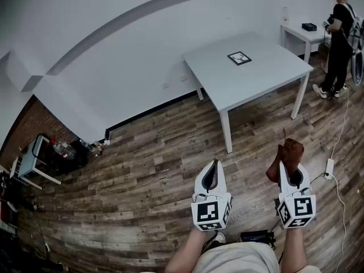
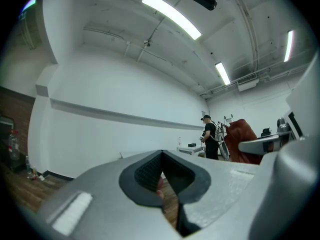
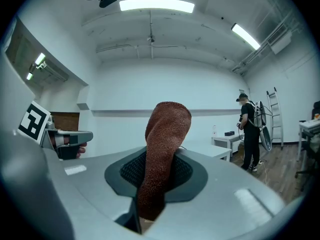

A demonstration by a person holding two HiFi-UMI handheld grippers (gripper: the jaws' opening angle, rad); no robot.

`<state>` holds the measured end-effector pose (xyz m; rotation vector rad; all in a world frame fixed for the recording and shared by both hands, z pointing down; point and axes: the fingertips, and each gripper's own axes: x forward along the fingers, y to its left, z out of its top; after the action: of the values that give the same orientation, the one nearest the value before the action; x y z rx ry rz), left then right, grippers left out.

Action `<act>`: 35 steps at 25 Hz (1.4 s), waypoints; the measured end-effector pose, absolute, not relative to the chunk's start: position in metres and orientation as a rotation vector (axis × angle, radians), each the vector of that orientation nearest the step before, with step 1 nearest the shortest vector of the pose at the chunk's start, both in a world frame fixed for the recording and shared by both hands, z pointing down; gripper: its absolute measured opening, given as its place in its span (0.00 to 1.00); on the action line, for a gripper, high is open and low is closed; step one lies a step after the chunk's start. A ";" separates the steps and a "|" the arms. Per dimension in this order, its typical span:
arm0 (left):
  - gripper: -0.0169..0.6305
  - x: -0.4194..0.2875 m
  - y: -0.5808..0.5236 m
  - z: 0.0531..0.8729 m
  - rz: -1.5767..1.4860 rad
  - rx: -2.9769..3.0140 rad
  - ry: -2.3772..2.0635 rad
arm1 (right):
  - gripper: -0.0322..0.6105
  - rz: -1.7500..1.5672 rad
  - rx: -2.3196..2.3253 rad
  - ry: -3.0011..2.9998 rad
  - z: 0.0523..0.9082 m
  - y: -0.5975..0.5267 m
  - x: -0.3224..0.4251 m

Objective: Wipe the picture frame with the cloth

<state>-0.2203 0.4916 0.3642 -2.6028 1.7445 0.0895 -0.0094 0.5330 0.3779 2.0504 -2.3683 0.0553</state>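
Right gripper [image 1: 288, 166]: fingers [image 3: 186, 172] clenched on a rust-brown knit cloth [image 1: 289, 151]. In the right gripper view the cloth is pinched low between the dark pads. It stands up past the fingertips in a rounded fold, leaning slightly right.

Left gripper [image 1: 214, 165]: fingers [image 2: 144, 176] closed tip to tip, nothing between them. From the left gripper view the cloth shows off to the right, held in the other gripper.

Both grippers are held side by side, apart, over the wood-plank floor [image 1: 149, 169].

Picture frame [image 1: 239, 58]: small, dark-bordered, lying flat on the white tabletop [image 1: 267, 75]. It sits toward the far side of the tabletop and is the only item on it. It is well apart from both grippers and ahead of them; neither the fingers nor the cloth touch it.

A second person [image 1: 339, 38] in dark clothes stands at the far right beside a smaller white side table [image 1: 296, 32].
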 end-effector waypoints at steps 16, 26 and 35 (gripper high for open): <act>0.03 -0.173 0.476 0.369 0.072 -2.571 1.770 | 0.21 0.073 2.047 -2.366 0.391 0.515 0.051; 0.03 -0.166 0.406 0.371 0.095 -2.583 1.752 | 0.21 0.067 2.055 -2.338 0.396 0.453 0.058; 0.03 -0.183 0.305 0.371 0.077 -2.606 1.723 | 0.21 0.073 2.057 -2.300 0.390 0.353 0.036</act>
<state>-0.1829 0.3053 0.3708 -2.6061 1.7230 0.0772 0.0361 0.3527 0.3905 2.0569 -2.2996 0.0726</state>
